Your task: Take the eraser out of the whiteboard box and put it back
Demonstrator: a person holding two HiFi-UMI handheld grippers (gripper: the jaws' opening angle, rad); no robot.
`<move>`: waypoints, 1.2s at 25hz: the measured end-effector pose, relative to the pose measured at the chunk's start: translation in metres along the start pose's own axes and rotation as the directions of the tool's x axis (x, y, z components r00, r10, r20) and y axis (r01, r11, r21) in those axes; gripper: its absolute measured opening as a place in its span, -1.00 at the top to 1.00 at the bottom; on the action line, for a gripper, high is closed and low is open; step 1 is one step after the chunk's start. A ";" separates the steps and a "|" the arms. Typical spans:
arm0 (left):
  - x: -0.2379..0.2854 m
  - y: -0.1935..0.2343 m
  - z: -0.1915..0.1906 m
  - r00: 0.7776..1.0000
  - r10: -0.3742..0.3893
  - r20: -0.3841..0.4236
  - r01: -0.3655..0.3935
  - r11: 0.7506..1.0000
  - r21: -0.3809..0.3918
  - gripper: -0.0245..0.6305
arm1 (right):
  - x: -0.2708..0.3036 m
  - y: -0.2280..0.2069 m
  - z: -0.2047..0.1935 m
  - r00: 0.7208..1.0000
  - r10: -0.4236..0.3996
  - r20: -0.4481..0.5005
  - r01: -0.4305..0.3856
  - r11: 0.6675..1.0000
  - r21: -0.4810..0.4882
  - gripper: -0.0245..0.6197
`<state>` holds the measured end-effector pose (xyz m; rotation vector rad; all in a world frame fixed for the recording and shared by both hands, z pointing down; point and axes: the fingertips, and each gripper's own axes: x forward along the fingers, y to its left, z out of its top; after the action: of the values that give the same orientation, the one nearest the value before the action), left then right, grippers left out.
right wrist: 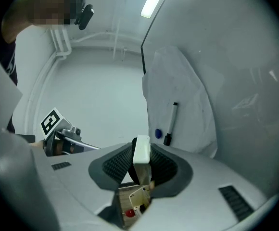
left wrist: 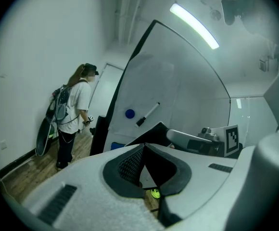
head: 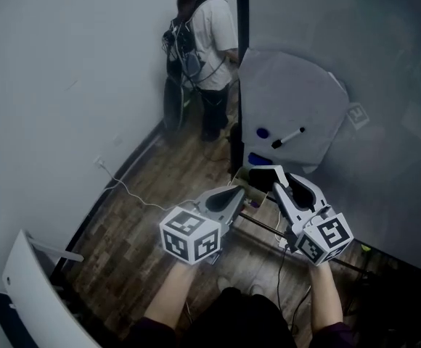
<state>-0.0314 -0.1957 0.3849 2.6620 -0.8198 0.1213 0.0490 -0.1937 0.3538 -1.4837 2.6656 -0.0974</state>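
Beneath pale walls (head: 51,64), dark plank floor (head: 160,194), white cable (head: 125,188), whiteboard (head: 290,93) with marker (head: 288,137)

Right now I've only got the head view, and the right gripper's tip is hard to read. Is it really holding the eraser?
Observer: Yes. The right gripper view shows the right gripper closed on the white eraser, which stands upright in its grip.
Operator: And the other one, anything in it?
Observer: No. In the left gripper view, the left gripper has its tips together with nothing between them.
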 end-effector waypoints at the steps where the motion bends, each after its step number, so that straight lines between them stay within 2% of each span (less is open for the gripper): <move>1: 0.001 0.001 -0.001 1.000 -0.007 -0.004 0.007 1.000 0.001 0.91 | 0.000 0.000 -0.003 1.000 -0.010 -0.008 0.010 1.000 -0.004 0.60; 12: 0.002 0.010 -0.014 0.999 -0.029 -0.021 0.028 0.999 -0.024 0.91 | 0.003 0.001 -0.019 0.996 -0.063 -0.062 0.058 0.995 -0.080 0.60; 20: 0.014 0.024 -0.034 0.999 -0.026 -0.046 0.023 0.999 -0.049 0.91 | 0.014 -0.008 -0.046 0.993 -0.068 -0.096 0.059 0.994 -0.089 0.60; 26: 0.024 0.035 -0.055 0.997 -0.029 -0.069 0.024 0.997 -0.076 0.91 | 0.025 -0.015 -0.066 0.988 -0.091 -0.121 0.073 0.986 -0.147 0.60; 30: 0.028 0.040 -0.061 0.997 -0.029 -0.075 0.023 0.996 -0.086 0.91 | 0.028 -0.017 -0.074 0.987 -0.091 -0.129 0.071 0.986 -0.153 0.60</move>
<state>-0.0295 -0.2193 0.4593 2.5706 -0.7488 0.1762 0.0407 -0.2256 0.4278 -1.6889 2.7719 -0.0051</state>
